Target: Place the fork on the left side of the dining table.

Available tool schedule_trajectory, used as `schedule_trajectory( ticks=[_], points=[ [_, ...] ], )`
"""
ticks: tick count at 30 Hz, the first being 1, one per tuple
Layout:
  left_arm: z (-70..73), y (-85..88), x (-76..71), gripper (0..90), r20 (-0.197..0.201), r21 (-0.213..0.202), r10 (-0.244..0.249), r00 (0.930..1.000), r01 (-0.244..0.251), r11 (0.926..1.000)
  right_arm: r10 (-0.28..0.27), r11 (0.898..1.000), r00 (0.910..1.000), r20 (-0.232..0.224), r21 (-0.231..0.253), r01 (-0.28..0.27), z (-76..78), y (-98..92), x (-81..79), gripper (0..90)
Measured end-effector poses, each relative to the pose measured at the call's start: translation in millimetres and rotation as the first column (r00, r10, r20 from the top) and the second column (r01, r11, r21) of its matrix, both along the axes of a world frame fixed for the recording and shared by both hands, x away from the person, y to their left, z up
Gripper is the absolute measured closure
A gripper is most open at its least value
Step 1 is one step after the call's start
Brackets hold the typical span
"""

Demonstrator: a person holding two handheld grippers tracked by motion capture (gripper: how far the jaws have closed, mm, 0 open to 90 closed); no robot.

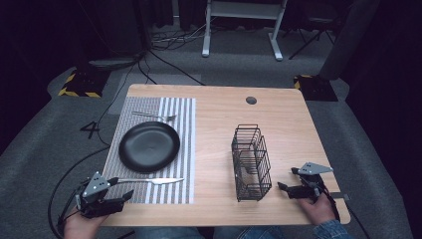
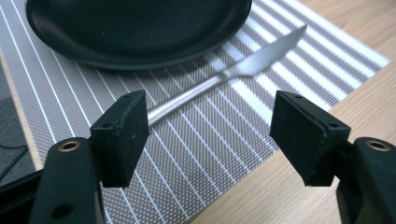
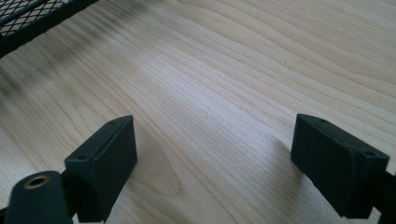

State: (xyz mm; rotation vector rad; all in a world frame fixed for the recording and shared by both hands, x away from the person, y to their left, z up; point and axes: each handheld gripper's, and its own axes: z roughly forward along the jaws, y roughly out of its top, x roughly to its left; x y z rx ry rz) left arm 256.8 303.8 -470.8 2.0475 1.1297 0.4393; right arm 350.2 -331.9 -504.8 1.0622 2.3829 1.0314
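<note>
A silver table knife (image 1: 149, 180) lies flat on a grey striped placemat (image 1: 185, 129), just in front of a black plate (image 1: 149, 146). My left gripper (image 1: 122, 187) sits low at the mat's near left corner and is open. In the left gripper view the knife (image 2: 243, 70) runs away from the jaws toward the plate (image 2: 140, 28). Its handle end passes behind one jaw, and nothing lies between the pads of the left gripper (image 2: 210, 116). My right gripper (image 1: 287, 178) rests open near the table's front right, with bare wood between the jaws of the right gripper (image 3: 215, 140).
A fork (image 1: 154, 116) lies on the mat behind the plate. A black wire basket (image 1: 251, 162) stands upright left of my right gripper; its edge (image 3: 28, 18) shows at the top left of the right gripper view. A cable hole (image 1: 251, 100) sits near the wooden table's (image 1: 219, 119) far edge.
</note>
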Motion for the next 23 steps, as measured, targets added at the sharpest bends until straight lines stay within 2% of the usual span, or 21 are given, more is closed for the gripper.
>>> schedule_trajectory(
  ticks=[4, 6, 9, 14, 17, 20, 21, 23],
  points=[
    [-15.9, 2.1, 0.0, 25.6, -0.036, 0.018, 0.005, 0.9993, -0.004, 0.9998, 0.0, 1.0, 1.0, 0.0, 0.0, 0.0, 0.0, 0.0, 0.0, 14.2],
    [-20.1, 1.7, -0.3, 25.2, -0.038, 0.024, 0.011, 0.9992, -0.011, 0.9996, 0.0, 1.0, 1.0, 0.0, 0.0, 0.0, 0.0, 0.0, 0.0, 14.3],
    [-26.3, 1.1, -0.6, 22.1, -0.038, 0.032, 0.014, 0.9992, -0.013, 0.9994, 0.0, 1.0, 1.0, 0.0, 0.0, 0.0, 0.0, 0.0, 0.0, 14.3],
    [-37.6, -1.4, -0.4, 15.5, -0.013, 0.072, 0.014, 0.9998, -0.013, 0.9973, 0.0, 1.0, 1.0, 0.0, 0.0, 0.0, 0.0, 0.0, 0.0, 14.3],
    [-39.3, 0.1, -0.4, 13.9, -0.009, 0.059, 0.015, 0.9998, -0.015, 0.9981, 0.0, 1.0, 1.0, 0.0, 0.0, 0.0, 0.0, 0.0, 0.0, 14.3],
    [-43.1, 2.8, -1.5, 10.3, 0.014, 0.039, 0.019, 0.9997, -0.019, 0.999, 0.0, 1.0, 1.0, 0.0, 0.0, 0.0, 0.0, 0.0, 0.0, 14.3],
    [-46.3, 5.0, -2.1, 9.7, 0.028, 0.014, 0.017, 0.9995, -0.017, 0.9998, 0.0, 1.0, 1.0, 0.0, 0.0, 0.0, 0.0, 0.0, 0.0, 14.2],
    [-47.5, 5.9, -2.6, 9.2, 0.041, 0.01, 0.012, 0.9991, -0.012, 0.9999, 0.0, 1.0, 1.0, 0.0, 0.0, 0.0, 0.0, 0.0, -0.1, 14.2]
  ],
)
